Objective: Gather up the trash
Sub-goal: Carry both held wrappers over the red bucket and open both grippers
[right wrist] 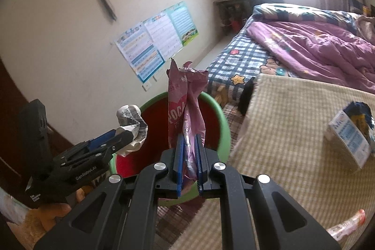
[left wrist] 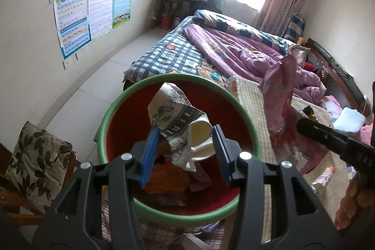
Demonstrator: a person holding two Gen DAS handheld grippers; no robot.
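Observation:
A red bin with a green rim (left wrist: 110, 114) stands by the bed; it also shows in the right wrist view (right wrist: 222, 128). My left gripper (left wrist: 186, 135) is over the bin mouth, its blue fingers wide apart, with a crushed printed paper cup (left wrist: 178, 118) between them; it looks loose rather than clamped. In the right wrist view the cup (right wrist: 132, 120) sits at the left gripper's tip (right wrist: 126, 135). My right gripper (right wrist: 189, 144) is shut on a pink snack wrapper (right wrist: 185, 107), held upright beside the bin. The wrapper (left wrist: 279, 90) hangs right of the bin.
A woven mat (right wrist: 293, 121) covers the bed's near end, with a small carton (right wrist: 351, 135) and a white-and-red wrapper (right wrist: 349, 224) on it. A purple quilt (right wrist: 316, 48) lies further back. A cushioned chair (left wrist: 35, 156) stands left of the bin. Brown trash (left wrist: 168, 179) lies inside the bin.

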